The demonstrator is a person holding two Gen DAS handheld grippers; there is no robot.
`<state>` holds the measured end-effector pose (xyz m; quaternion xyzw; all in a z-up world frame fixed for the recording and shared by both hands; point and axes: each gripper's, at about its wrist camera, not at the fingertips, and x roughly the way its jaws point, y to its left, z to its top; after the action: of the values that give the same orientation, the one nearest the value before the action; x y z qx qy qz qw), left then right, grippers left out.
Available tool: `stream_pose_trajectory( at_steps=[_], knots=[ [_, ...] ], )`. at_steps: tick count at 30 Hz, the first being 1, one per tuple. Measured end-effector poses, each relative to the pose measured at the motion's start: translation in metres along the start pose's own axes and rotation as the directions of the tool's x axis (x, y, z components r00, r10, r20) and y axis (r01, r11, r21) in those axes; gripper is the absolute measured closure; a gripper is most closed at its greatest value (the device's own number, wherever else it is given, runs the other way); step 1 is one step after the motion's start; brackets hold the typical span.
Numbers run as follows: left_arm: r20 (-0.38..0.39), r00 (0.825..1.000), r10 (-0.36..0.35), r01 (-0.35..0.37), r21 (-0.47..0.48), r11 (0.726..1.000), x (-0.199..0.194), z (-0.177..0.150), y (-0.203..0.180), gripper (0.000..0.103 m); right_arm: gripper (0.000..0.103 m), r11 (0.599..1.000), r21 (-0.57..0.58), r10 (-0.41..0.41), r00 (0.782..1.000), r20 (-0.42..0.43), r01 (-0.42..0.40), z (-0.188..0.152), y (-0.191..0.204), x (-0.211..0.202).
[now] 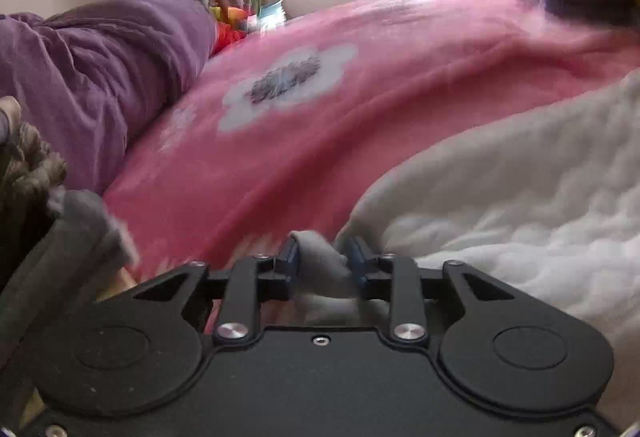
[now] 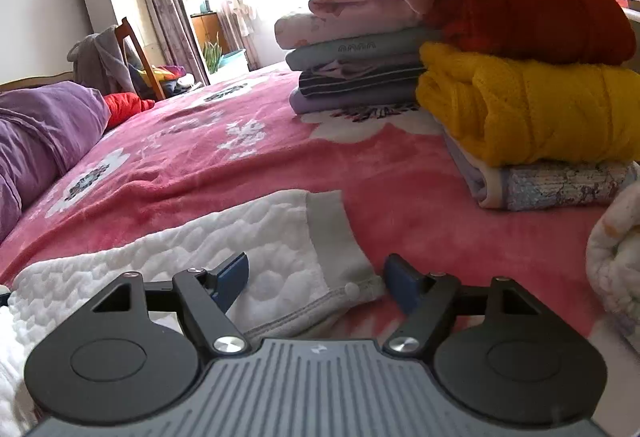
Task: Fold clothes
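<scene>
While the left tongs [image 1: 322,257] are pinched together on a grey-white fold of cloth, most likely a cuff or hem of the white quilted garment [image 1: 520,205], the right tongs [image 2: 316,277] stand wide apart, low over the same garment [image 2: 224,237], with its grey band [image 2: 340,237] and a small white button lying between the blue tips. From the right tongs the garment runs away to the left and toward the camera, its long side stretching across the pink blanket [image 2: 280,165]; from the left tongs it spreads out to the right. So the right hand is the nearer one to the banded corner, and any fold would seem to turn on that corner being gripped while the left end is already held. Beyond, on the right, sit two stacks of folded clothes [image 2: 520,77], with a purple quilt [image 2: 40,133] at the left edge of the bed. How much of the garment is already folded I cannot tell, since its near part is hidden under both tools and cut off at the frame edges. The left view is smeared by motion, and the dark bundle at its far left [image 1: 28,165] is too unclear to name.
</scene>
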<state>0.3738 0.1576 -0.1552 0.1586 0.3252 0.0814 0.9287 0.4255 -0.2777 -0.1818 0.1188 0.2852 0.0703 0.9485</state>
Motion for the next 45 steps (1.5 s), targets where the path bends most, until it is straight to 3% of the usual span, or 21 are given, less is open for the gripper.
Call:
stream_pose_trajectory(
  at_steps=[1,4,6,8,10,13,16,19,21,22,24,26,28,29,33,37,40,42,45],
  knots=[
    [0.024,0.999,0.024,-0.023,-0.026,0.999,-0.008,0.005,0.004,0.054,0.029,1.000,-0.001,-0.004,1.000,-0.001,0.004,0.000,-0.001,0.000],
    [0.117,0.990,0.072,-0.048,-0.194,0.980,-0.036,0.017,0.027,0.051,0.029,1.000,0.021,0.006,1.000,-0.003,-0.006,0.001,-0.005,0.002],
    [0.155,0.988,-0.019,0.067,-0.307,0.949,-0.037,0.014,0.037,0.051,0.031,0.999,0.040,0.035,0.999,-0.006,-0.034,0.001,-0.009,0.003],
    [0.161,0.973,-0.167,0.216,-0.361,0.907,-0.033,0.009,0.039,0.051,0.046,0.996,0.062,0.059,0.998,-0.005,-0.059,0.001,-0.013,0.004],
    [0.147,0.951,-0.271,0.307,-0.360,0.881,-0.029,0.008,0.028,0.052,0.078,0.992,0.089,0.094,0.996,-0.008,-0.093,0.001,-0.017,0.006],
    [0.104,0.922,-0.373,0.387,-0.298,0.873,-0.021,0.007,0.004,0.052,0.087,0.988,0.091,0.125,0.992,-0.012,-0.124,0.000,-0.015,0.008],
    [0.065,0.931,-0.359,0.364,-0.202,0.909,-0.017,0.008,-0.022,0.053,0.088,0.986,0.117,0.110,0.993,0.051,-0.116,0.003,-0.017,-0.003],
    [0.090,0.939,-0.331,0.341,-0.137,0.930,-0.012,0.014,-0.034,0.053,0.088,0.992,0.118,0.024,0.988,0.153,-0.043,0.014,-0.025,-0.026],
    [0.112,0.931,-0.347,0.361,-0.151,0.920,-0.010,0.014,-0.031,0.053,0.088,0.992,0.123,-0.020,0.985,0.174,-0.001,0.019,-0.031,-0.035],
    [0.088,0.932,-0.350,0.360,-0.138,0.923,-0.007,0.013,-0.035,0.052,0.083,0.992,0.128,-0.013,0.997,0.079,0.003,0.017,-0.035,-0.023],
    [0.017,0.945,-0.328,0.328,-0.068,0.942,-0.001,0.006,-0.045,0.050,0.076,0.987,0.162,0.002,0.998,-0.068,0.009,0.009,-0.041,-0.004],
    [0.035,0.950,-0.311,0.313,-0.084,0.946,-0.006,0.008,-0.040,0.049,0.068,0.989,0.151,-0.004,0.999,-0.048,0.011,0.013,-0.038,-0.011],
    [0.048,0.954,-0.297,0.300,-0.113,0.947,-0.010,0.008,-0.032,0.051,0.033,0.995,0.090,-0.046,0.999,-0.014,0.047,0.018,-0.030,-0.018],
    [0.051,0.955,-0.291,0.295,-0.133,0.946,-0.011,0.006,-0.027,0.051,0.028,0.996,0.057,-0.065,0.998,-0.004,0.065,0.018,-0.026,-0.020],
    [0.064,0.962,-0.266,0.274,-0.212,0.938,-0.018,0.000,-0.008,0.038,0.028,0.996,0.018,-0.087,0.996,0.003,0.087,0.019,-0.022,-0.029],
    [0.075,0.968,-0.240,0.252,-0.290,0.923,-0.025,-0.006,0.012,0.043,0.028,0.996,-0.030,-0.085,0.996,0.032,0.086,0.017,-0.023,-0.058],
    [0.081,0.972,-0.220,0.235,-0.347,0.908,-0.030,-0.011,0.027,0.043,0.027,0.998,0.008,-0.059,0.998,0.006,0.059,0.002,-0.037,-0.086],
    [0.077,0.975,-0.210,0.223,-0.427,0.876,-0.038,-0.022,0.043,0.043,0.027,0.996,0.081,-0.047,0.999,-0.005,0.047,-0.008,-0.047,-0.103],
    [0.064,0.971,-0.230,0.222,-0.593,0.774,-0.056,-0.053,0.069,0.043,0.026,0.991,0.127,-0.044,0.999,-0.012,0.045,-0.028,-0.051,-0.131]
  ],
)
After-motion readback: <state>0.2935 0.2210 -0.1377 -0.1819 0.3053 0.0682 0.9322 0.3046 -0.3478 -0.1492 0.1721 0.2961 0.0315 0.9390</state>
